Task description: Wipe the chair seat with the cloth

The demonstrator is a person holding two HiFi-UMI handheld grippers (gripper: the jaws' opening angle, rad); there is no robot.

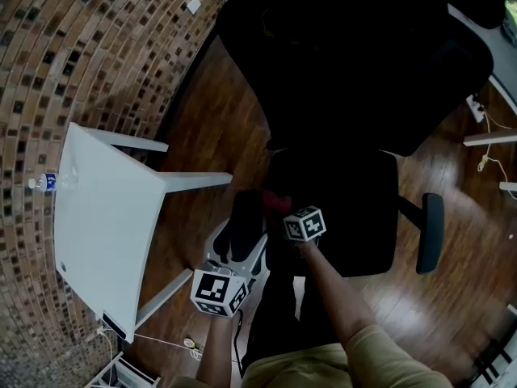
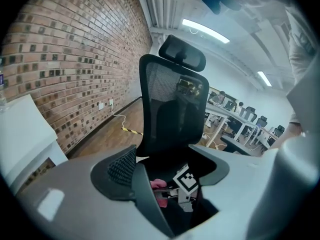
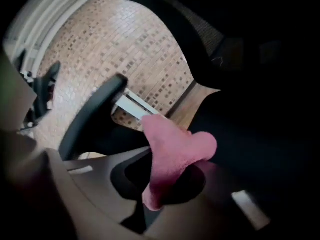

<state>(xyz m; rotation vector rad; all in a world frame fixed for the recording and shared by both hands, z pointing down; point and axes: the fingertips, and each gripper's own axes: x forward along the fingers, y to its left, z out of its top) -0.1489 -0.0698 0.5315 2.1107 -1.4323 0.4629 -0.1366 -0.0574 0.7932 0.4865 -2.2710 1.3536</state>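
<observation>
1. The right gripper (image 3: 172, 183) is found clamped on the pink fleecy cloth (image 3: 175, 151). A wad of cloth bulges beyond the jaws. This is judged to give a soft working face, so that the hard jaws are held off the upholstery.
2. The cloth is located at the left edge of the black padded chair seat (image 1: 355, 217), at or just above its surface. Contact cannot be confirmed, as the seat is very dark in every view.
3. The left gripper (image 2: 170, 170) is noted with its jaws wide apart and nothing gripped. It is held off the seat's left front corner and pointed across the seat at the cloth. It is judged to be parked clear of the wiping path.
4. The step in hand is judged to be an early stroke. Most of the seat lies beyond the cloth, toward the right edge and the black mesh backrest (image 1: 363, 63).
5. 2 black armrests are recorded. The left armrest (image 1: 241, 223) stands just beside the seat's left edge, close to the cloth. The right armrest (image 1: 432, 231) stands off the seat's right edge. The left armrest is judged the likeliest obstruction to sideways strokes.
6. A white square table (image 1: 97, 225) stands well to the left of the seat, beside a brown brick wall (image 1: 65, 55). A clear plastic bottle (image 1: 47, 183) is seen at the table edge farthest from the seat. None of the 3 is judged to be in the way.
</observation>
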